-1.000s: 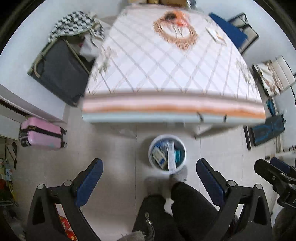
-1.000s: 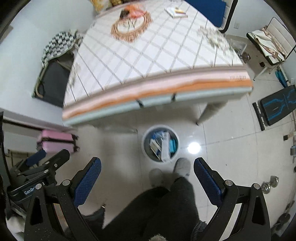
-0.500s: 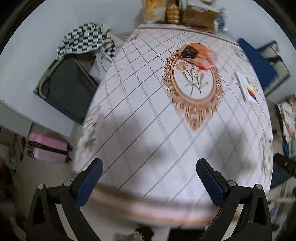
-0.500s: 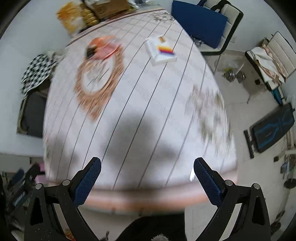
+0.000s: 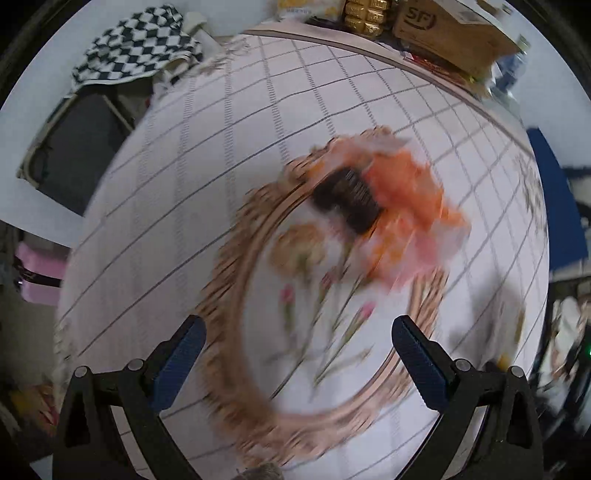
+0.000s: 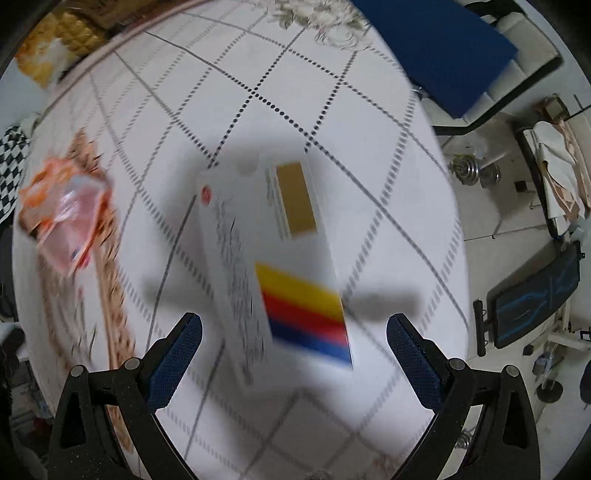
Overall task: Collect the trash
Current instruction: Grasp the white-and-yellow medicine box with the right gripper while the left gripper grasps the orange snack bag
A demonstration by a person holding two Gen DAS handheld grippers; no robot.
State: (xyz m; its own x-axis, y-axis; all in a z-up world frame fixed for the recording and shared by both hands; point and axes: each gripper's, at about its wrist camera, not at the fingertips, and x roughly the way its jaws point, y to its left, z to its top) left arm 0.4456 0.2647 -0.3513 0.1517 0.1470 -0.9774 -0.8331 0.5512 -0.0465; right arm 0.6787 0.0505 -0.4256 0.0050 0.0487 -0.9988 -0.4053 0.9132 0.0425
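Left gripper (image 5: 297,360) and right gripper (image 6: 293,356): black triangular arms with silver screws, tipped by ribbed blue pads (image 5: 177,363).

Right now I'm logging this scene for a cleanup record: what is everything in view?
orange wrapper: 1, orange-pink, table centre, partly under a black item
black item: 1, blurred, identity unclear
white box: 1, white with yellow-red-blue stripes, flat on the table
table: 1, white gridded cloth
cardboard box: 1, brown, far table edge
checkered cloth: 1, black-white, beside the table
blue chair: 1, beyond the table
left gripper: open, above the table
right gripper: open, over the white box
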